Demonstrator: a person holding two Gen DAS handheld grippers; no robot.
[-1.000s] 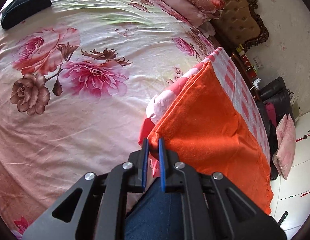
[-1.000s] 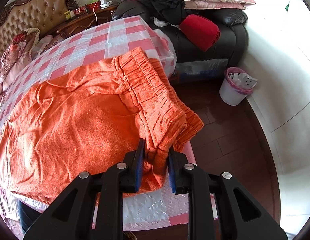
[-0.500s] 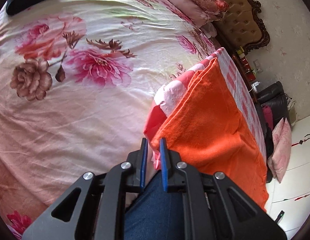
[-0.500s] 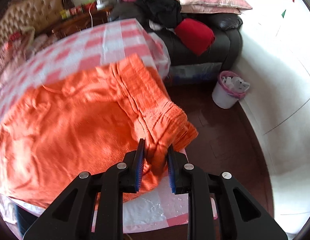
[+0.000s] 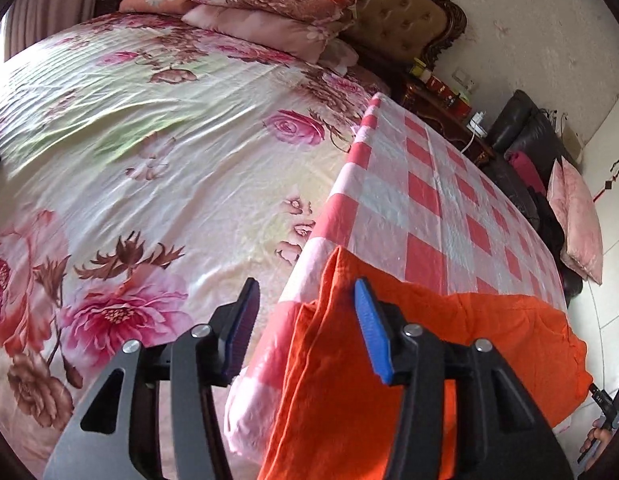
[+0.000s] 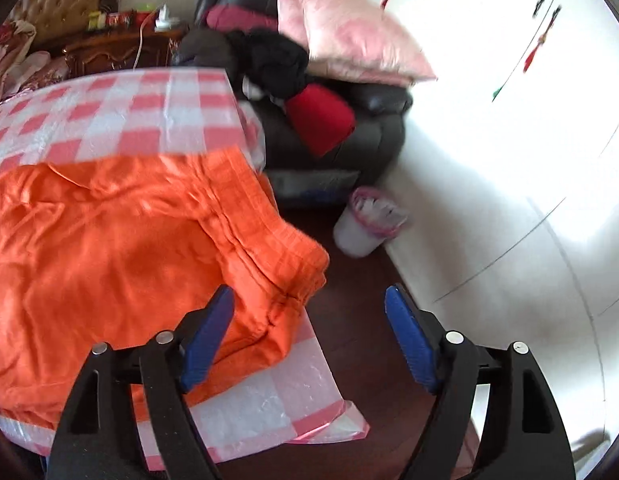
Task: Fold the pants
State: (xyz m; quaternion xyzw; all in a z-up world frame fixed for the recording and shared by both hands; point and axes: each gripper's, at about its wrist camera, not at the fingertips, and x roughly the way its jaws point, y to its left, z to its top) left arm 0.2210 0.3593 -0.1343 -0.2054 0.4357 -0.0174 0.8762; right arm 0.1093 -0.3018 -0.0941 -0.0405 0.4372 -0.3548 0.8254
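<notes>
Lying folded across the near end of a checked-cloth counter [image 5: 421, 204], orange pants [image 6: 109, 248] sit released as the left tool [image 5: 305, 320] and right tool [image 6: 309, 332] both gape wide, gripping nothing, beside a floral bed [image 5: 149, 140]

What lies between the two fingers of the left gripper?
In the left wrist view, the left gripper is open, and between its fingers lie the edge of the orange pants and the checked cloth beneath.
</notes>
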